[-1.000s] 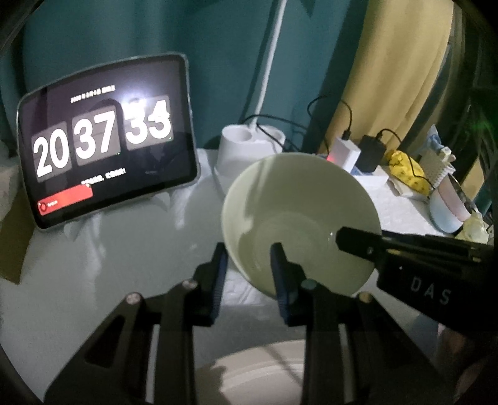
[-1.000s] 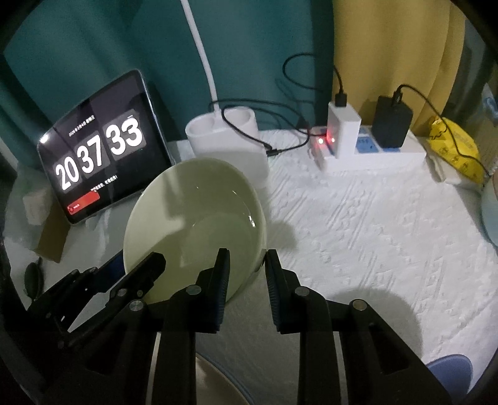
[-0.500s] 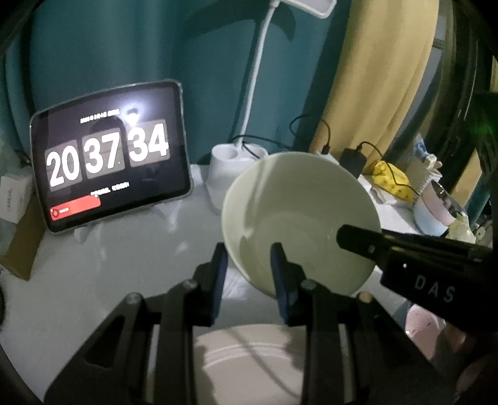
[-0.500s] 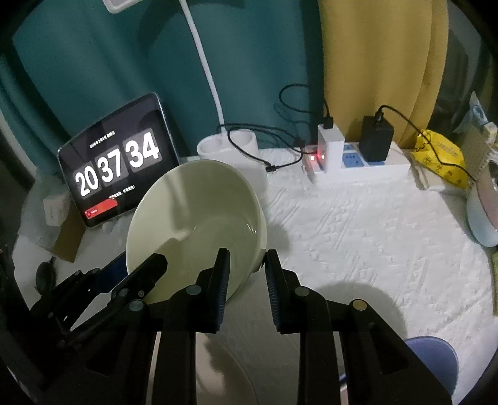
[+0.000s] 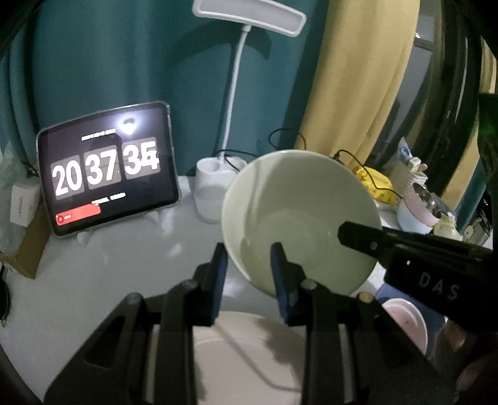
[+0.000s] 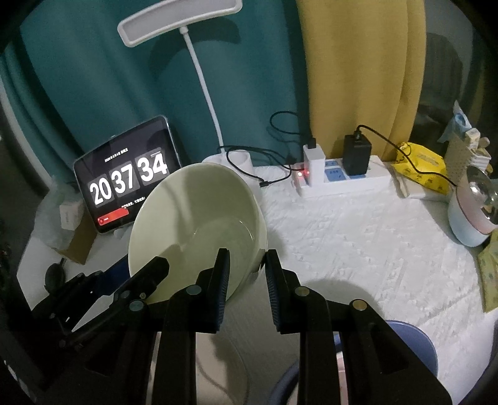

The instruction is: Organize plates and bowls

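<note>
Left gripper and right gripper both clamped the rim of one pale green bowl, held tilted above the white tablecloth. A cream plate lay below; tablet clock and desk lamp stood behind.

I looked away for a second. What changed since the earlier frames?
Both grippers, left and right, rose with the pale green ceramic bowl; the white desk lamp's head came into view and the tablet clock ticked on. Both grips on the rim stayed unchanged.
</note>
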`<state>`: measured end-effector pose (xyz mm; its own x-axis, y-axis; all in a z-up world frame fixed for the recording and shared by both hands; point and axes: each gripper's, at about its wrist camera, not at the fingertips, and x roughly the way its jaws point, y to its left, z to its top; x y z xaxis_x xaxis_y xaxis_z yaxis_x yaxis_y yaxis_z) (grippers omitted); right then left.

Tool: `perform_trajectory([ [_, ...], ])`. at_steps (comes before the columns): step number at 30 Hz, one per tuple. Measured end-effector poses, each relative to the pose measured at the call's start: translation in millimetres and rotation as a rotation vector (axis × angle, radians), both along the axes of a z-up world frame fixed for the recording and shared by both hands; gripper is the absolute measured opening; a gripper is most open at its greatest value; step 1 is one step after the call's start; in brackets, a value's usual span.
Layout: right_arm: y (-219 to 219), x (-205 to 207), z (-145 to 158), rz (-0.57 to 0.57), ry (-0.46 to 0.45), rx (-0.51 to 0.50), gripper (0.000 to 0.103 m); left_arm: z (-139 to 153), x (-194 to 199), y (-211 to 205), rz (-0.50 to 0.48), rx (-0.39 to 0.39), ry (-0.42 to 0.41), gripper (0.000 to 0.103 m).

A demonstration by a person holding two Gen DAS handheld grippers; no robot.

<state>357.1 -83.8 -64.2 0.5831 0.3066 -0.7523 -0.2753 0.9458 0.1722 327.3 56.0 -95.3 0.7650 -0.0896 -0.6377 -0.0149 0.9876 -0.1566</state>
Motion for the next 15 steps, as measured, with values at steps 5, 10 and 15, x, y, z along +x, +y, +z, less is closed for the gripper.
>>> perform_trajectory([
  [5,-12,-9,6,-0.012,-0.01,0.009,0.025,4,-6,-12,-0.014,-0.002,-0.003,0.029],
  [10,-23,-16,9,-0.024,-0.019,0.014,0.025,7,-11,-24,-0.028,0.007,-0.006,0.029],
  [15,-35,-22,11,-0.035,-0.022,0.02,0.025,10,-16,-35,-0.042,0.009,-0.009,0.029],
])
